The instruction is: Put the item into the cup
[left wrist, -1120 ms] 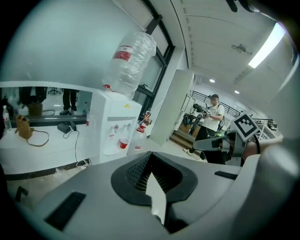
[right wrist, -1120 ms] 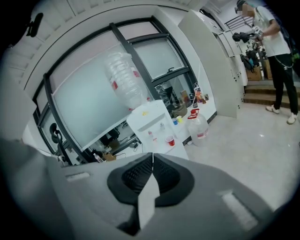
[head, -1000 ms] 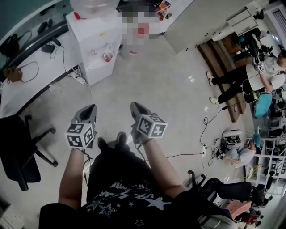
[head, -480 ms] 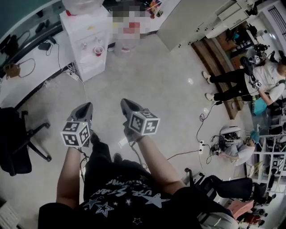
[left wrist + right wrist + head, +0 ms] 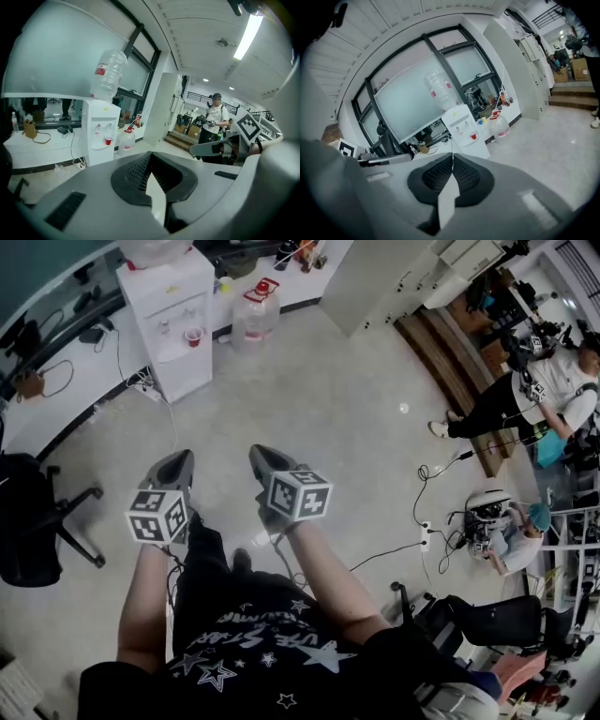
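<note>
A small red cup (image 5: 194, 336) stands in the tap recess of a white water dispenser (image 5: 169, 296); it also shows as the red cup (image 5: 108, 140) and the red cup (image 5: 474, 136) in both gripper views. My left gripper (image 5: 178, 460) and right gripper (image 5: 261, 454) are held side by side at waist height over the floor, far short of the dispenser. The left gripper (image 5: 150, 154) is shut with nothing between its jaws. The right gripper (image 5: 452, 157) is shut and empty too. No item to carry shows in any view.
A large water jug (image 5: 255, 313) stands on the floor right of the dispenser. A black office chair (image 5: 37, 531) is at the left, beside a white counter (image 5: 56, 409). At the right are a standing person (image 5: 534, 381), wooden steps (image 5: 459, 343) and floor cables (image 5: 441, 474).
The person has walked on: the dispenser and cup have slid up and left in the head view. Both grippers stay shut and side by side.
</note>
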